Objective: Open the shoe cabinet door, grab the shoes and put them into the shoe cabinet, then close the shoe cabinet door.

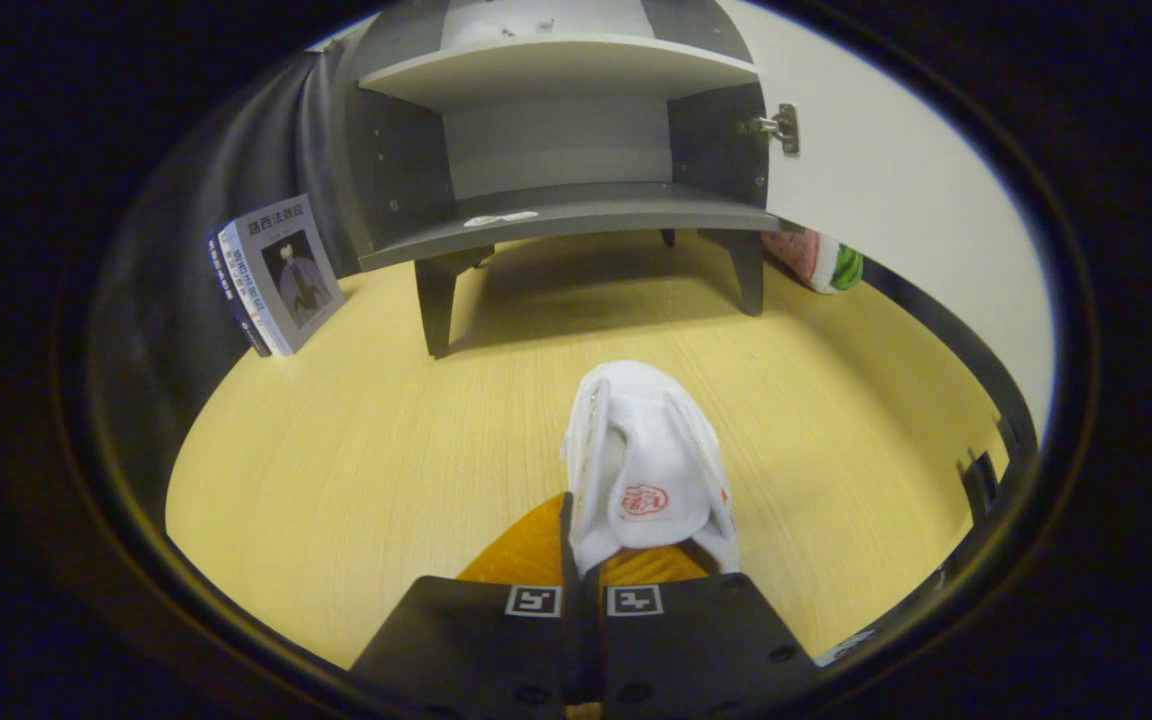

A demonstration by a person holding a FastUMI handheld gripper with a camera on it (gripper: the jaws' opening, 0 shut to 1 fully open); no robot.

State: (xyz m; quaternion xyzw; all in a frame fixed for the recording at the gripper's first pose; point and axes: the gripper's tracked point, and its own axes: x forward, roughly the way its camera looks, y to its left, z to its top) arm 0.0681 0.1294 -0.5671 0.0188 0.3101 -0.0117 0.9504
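A pair of small white shoes with a red mark on the heel tab and orange soles hangs just ahead of my fingers. My gripper is shut on the shoes, its fingers nearly together and pinching the left edge at the heel. Beyond them stands the grey shoe cabinet on short legs, with two bare shelves. Its white door is swung open to the right, held by a metal hinge.
A yellow wooden tabletop lies between me and the cabinet. Books lean against the wall left of the cabinet. A watermelon-patterned object lies behind the open door, beside the cabinet's right leg.
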